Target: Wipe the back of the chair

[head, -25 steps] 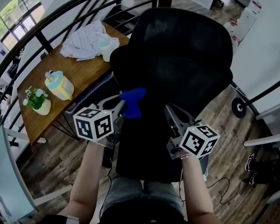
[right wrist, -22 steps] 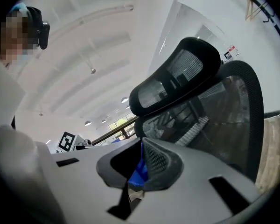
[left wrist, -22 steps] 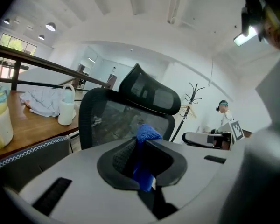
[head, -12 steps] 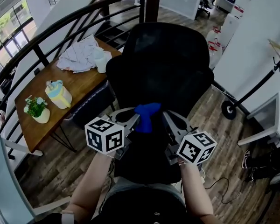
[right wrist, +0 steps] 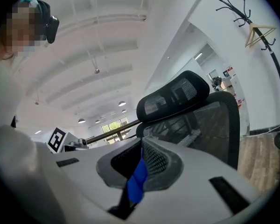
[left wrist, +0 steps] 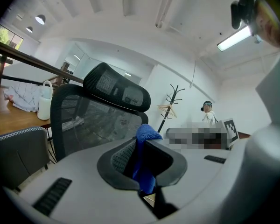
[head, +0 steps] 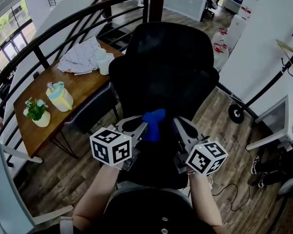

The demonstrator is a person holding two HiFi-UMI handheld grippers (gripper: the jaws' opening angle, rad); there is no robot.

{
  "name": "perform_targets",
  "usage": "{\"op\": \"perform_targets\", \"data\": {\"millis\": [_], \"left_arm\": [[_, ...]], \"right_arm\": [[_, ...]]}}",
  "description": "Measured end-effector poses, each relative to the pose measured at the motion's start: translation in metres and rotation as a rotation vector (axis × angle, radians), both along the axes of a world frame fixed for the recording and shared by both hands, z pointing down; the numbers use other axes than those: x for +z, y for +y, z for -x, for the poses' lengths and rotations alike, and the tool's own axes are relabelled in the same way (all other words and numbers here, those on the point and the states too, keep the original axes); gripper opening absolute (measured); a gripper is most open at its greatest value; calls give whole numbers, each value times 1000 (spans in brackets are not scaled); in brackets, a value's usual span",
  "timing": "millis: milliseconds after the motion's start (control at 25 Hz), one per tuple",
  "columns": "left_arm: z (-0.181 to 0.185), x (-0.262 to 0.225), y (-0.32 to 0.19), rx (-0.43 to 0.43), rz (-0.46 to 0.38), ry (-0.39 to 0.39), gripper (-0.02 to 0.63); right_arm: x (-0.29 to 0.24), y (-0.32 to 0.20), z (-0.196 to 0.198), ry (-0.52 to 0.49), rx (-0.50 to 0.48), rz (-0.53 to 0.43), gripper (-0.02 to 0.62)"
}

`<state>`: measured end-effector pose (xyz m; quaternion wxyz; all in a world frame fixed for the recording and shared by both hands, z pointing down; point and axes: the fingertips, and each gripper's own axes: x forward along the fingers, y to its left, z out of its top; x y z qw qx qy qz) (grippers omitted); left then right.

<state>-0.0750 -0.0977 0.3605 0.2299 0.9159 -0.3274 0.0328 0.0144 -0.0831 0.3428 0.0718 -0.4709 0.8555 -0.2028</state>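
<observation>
A black mesh office chair (head: pixel 166 67) fills the middle of the head view. Its tall back and headrest stand just ahead of both grippers, the back's rear surface facing them. A dark curved railing (head: pixel 63 26) runs beyond the chair, further ahead of the grippers.

A wooden tabletop (head: pixel 80 84) lies ahead of the left gripper and off to its left. On it are a crumpled white cloth (head: pixel 80 52), a white cup (head: pixel 104 65), a yellow jug with a pale blue lid (head: pixel 59 95) and a small potted plant (head: pixel 35 111).

The left gripper (left wrist: pixel 142 146) is held low in front of the person, its marker cube towards the camera. Its jaws are closed on a blue wiping cloth (head: pixel 153 122), which sticks up past the jaw tips and hangs down between the pads.

The right gripper (right wrist: pixel 141 150) is just beside the left one, its tips angled in towards it. Its own view shows its jaws closed on a thin fold of the same blue cloth.

The blue wiping cloth is bunched between the two grippers' tips, close before the lower part of the chair back. Whether it touches the mesh cannot be told.

A coat stand (right wrist: pixel 259 31) rises to the right of the right gripper.
</observation>
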Motion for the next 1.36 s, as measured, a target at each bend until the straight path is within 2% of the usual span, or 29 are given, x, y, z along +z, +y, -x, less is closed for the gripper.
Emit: {"op": "perform_targets", "data": {"millis": [520, 800, 1080, 1360], "left_arm": [[-5, 6, 9, -11, -1, -32, 38], [-10, 10, 18, 10, 14, -2, 38], [-13, 16, 23, 26, 21, -33, 38], [-16, 19, 31, 37, 39, -24, 38]], "right_arm": [[9, 12, 6, 54, -43, 10, 29], [27, 22, 10, 44, -83, 60, 29], [38, 31, 6, 45, -85, 90, 29], [39, 30, -9, 41, -54, 92, 29]]}}
